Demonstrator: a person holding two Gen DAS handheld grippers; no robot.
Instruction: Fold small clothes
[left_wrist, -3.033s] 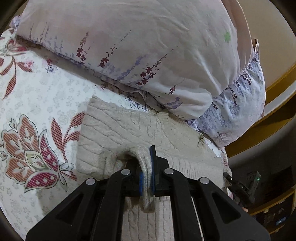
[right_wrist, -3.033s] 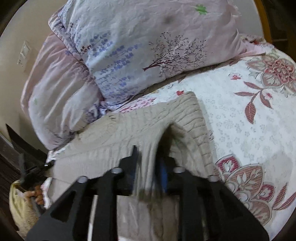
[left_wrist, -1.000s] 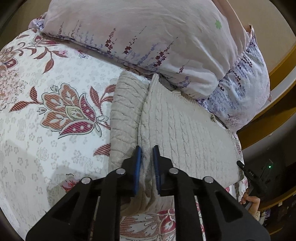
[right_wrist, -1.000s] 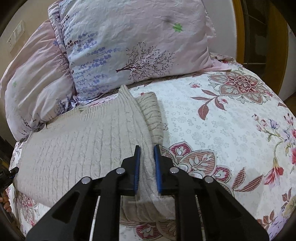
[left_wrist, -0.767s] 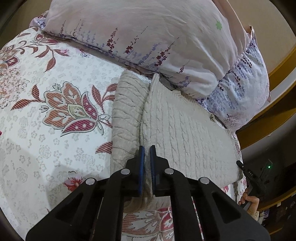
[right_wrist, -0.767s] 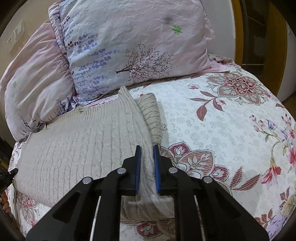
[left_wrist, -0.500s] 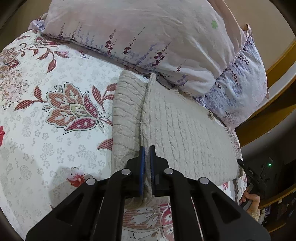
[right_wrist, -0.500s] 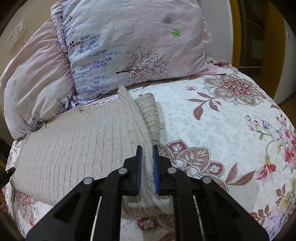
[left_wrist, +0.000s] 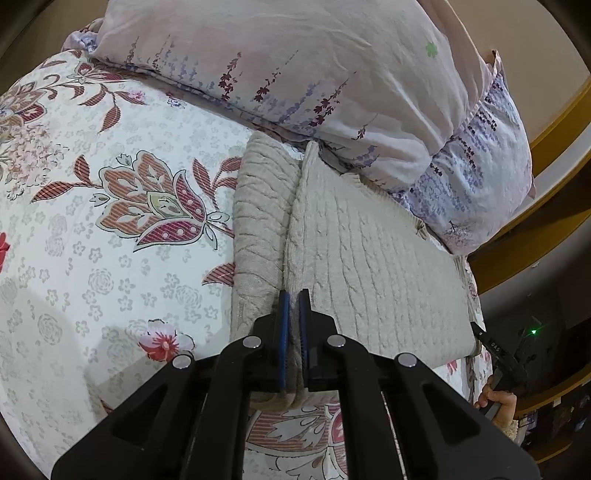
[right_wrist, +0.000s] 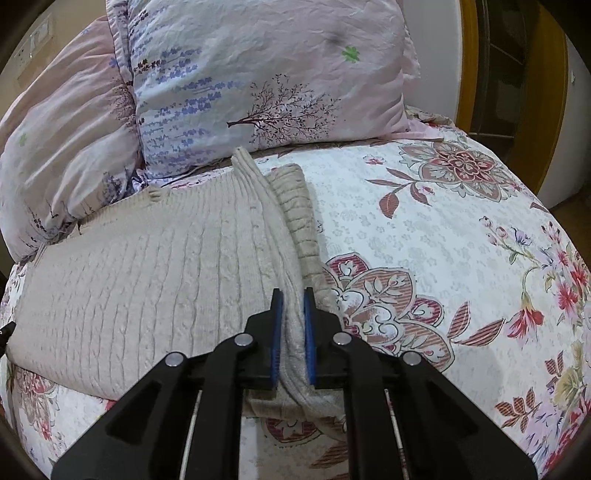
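A beige cable-knit sweater (left_wrist: 369, 258) lies partly folded on the floral bedspread (left_wrist: 92, 221), below the pillows. It also shows in the right wrist view (right_wrist: 147, 273). My left gripper (left_wrist: 291, 306) is shut on the sweater's raised folded edge at its near end. My right gripper (right_wrist: 293, 302) is shut on the sweater's raised edge, with the ribbed sleeve (right_wrist: 299, 206) lying just to the right of it. The cloth pinched between the blue pads hangs down under both grippers.
Two pink floral pillows (left_wrist: 314, 74) lean at the head of the bed, also in the right wrist view (right_wrist: 258, 74). A wooden bed frame (left_wrist: 546, 206) runs at the right. A hand with the other gripper (left_wrist: 498, 369) shows at the lower right. The bedspread (right_wrist: 461, 240) stretches to the right.
Both grippers closed from slightly open onto the sweater's folded edge. Three seconds ago they held the sweater nearer the pillows; the fold has since been laid over.
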